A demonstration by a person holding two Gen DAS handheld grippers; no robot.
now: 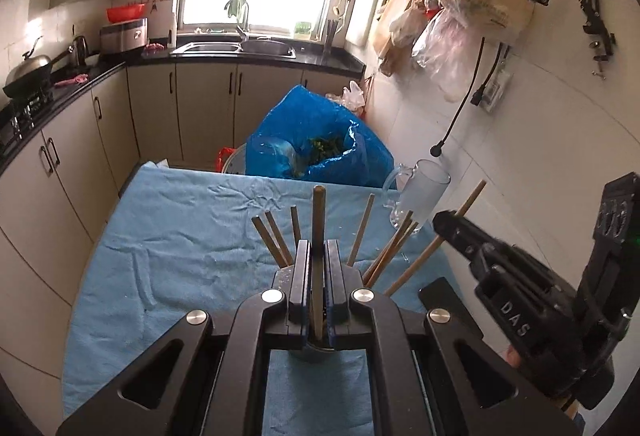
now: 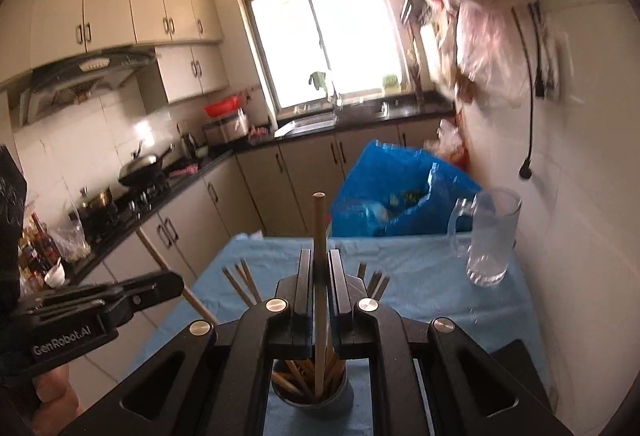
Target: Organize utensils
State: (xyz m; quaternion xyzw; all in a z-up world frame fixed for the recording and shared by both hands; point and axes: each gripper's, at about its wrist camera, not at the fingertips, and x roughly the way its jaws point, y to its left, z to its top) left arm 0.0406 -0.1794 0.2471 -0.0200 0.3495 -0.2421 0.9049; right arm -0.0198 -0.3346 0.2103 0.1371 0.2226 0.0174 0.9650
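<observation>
Over the blue cloth on the counter [image 1: 168, 236], both grippers are pinching one chopstick each. Left gripper [image 1: 318, 268] holds its chopstick [image 1: 319, 220] upright; right gripper [image 2: 320, 276] does the same with its chopstick [image 2: 319, 236], right above the metal holder [image 2: 310, 394] full of other chopsticks. My guess is the sticks go in there or into the glass mug [image 2: 490, 240] beside it, so keep them vertical and lower slowly, releasing only once the tip is inside. Holder's mostly hidden behind the jaws, and the right view's blurry.
</observation>
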